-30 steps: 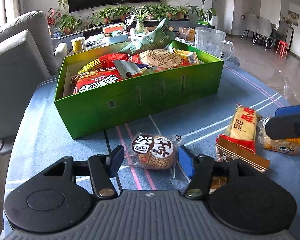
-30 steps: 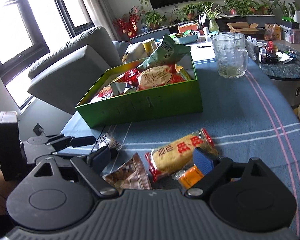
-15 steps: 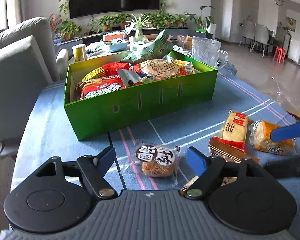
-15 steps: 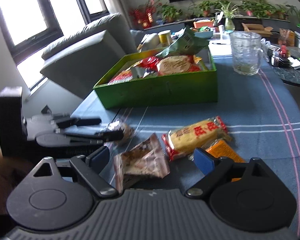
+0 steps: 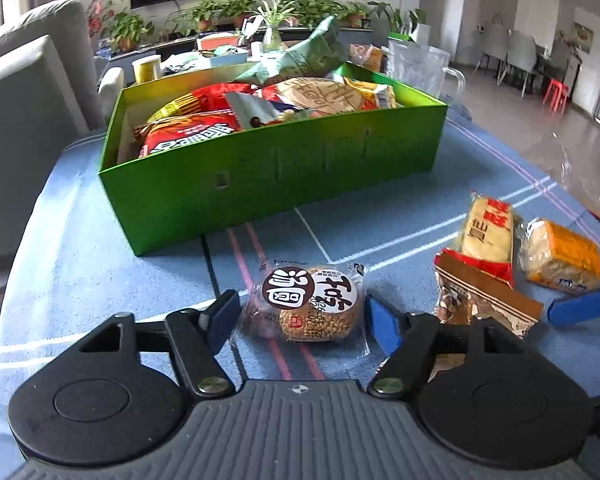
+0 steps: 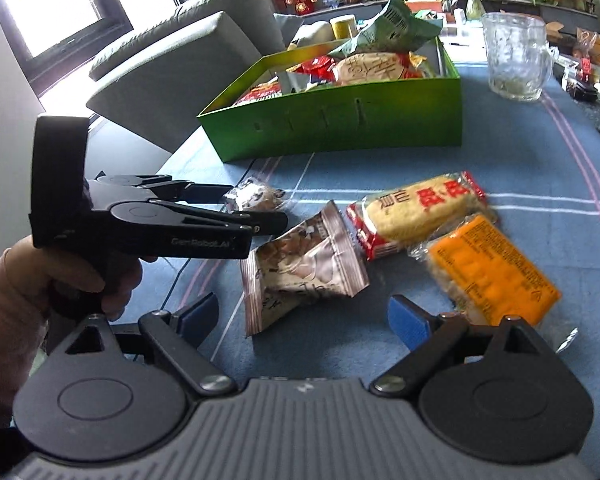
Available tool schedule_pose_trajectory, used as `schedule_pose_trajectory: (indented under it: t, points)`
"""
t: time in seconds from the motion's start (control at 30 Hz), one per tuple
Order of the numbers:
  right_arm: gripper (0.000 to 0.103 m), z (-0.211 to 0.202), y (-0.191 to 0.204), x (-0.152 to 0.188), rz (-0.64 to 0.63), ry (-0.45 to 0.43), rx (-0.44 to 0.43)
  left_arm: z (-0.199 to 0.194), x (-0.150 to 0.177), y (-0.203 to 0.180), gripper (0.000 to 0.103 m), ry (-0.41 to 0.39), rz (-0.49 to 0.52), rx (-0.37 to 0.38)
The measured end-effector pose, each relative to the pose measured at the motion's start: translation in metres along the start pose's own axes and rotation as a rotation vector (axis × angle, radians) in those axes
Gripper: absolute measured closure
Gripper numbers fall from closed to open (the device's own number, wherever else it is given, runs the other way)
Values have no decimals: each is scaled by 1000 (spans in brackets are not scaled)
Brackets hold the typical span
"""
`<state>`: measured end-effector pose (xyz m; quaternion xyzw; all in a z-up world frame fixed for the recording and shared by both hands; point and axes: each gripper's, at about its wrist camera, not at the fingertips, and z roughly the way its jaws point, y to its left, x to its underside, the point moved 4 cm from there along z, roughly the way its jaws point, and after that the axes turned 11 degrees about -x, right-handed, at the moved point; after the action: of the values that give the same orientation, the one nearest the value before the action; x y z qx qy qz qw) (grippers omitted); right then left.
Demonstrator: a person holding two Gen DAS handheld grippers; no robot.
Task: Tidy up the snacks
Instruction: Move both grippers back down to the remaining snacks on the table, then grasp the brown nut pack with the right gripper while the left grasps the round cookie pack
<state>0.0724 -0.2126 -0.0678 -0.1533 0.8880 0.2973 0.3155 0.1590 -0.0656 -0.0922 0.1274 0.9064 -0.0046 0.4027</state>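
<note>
A round snack (image 5: 306, 306) in a clear wrapper lies on the blue tablecloth between the fingers of my left gripper (image 5: 302, 314). Its jaws are closing, with the pads at the wrapper's edges and no clear squeeze. The right wrist view shows that left gripper (image 6: 256, 208) from the side, around the round snack (image 6: 256, 196). My right gripper (image 6: 304, 316) stands open just short of a brown packet (image 6: 304, 264). Beside it lie a red and yellow cracker packet (image 6: 420, 208) and an orange packet (image 6: 488, 268). The green box (image 5: 276, 176) behind holds several snacks.
A glass mug (image 6: 516, 56) stands to the right of the green box (image 6: 340, 128). A grey sofa (image 6: 172, 60) borders the table's left side. A person's hand (image 6: 60, 280) holds the left gripper. One blue pad of the right gripper (image 5: 580, 308) shows beside the brown packet (image 5: 484, 296).
The left jaws spread wide and have come in again around the round snack. The right gripper tilted down and closer, so the brown packet now lies just ahead of its open fingers.
</note>
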Motion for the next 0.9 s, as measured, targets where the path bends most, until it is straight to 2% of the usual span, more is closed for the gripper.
schedule_pose_trajectory:
  t: [0.1, 0.27, 0.47, 0.6, 0.9]
  points:
    - [24, 3, 2, 1, 3, 12, -9, -3, 0, 5, 47, 4, -30, 9]
    - [24, 8, 5, 1, 32, 13, -33, -9, 4, 14, 49, -1, -102, 13]
    - [24, 20, 4, -7, 103, 17, -49, -28, 13, 31, 49, -57, -145, -39]
    - [24, 29, 5, -14, 113, 9, -29, -41, 18, 47, 49, -83, -160, -74]
    - [24, 55, 14, -35, 60, 18, 18, -49, 33, 72, 49, -84, -236, -91]
